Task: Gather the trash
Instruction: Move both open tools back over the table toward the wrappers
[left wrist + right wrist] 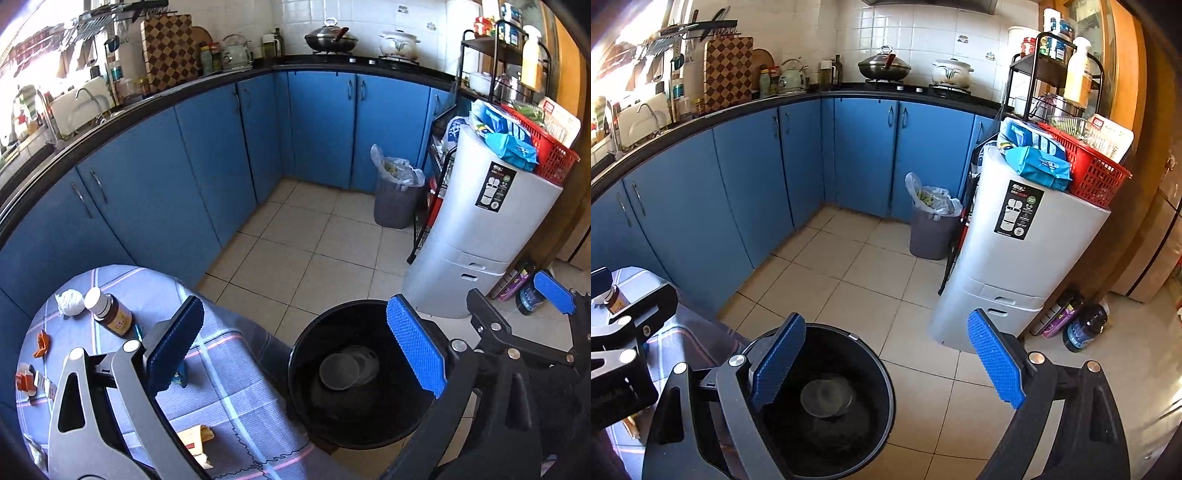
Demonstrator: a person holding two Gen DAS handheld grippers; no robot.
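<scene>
Kitchen floor: round black bin [827, 402], clear lids [825, 398] at bottom.

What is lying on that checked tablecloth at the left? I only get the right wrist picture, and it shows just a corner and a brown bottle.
Observer: A crumpled white paper ball lies beside the brown bottle.
Operator: Any other rubbish there?
Observer: Orange wrapper scraps lie near the tablecloth's left edge.
Operator: Are the left tongs carrying anything?
Observer: No, the left tongs stand wide open with nothing between them.
</scene>
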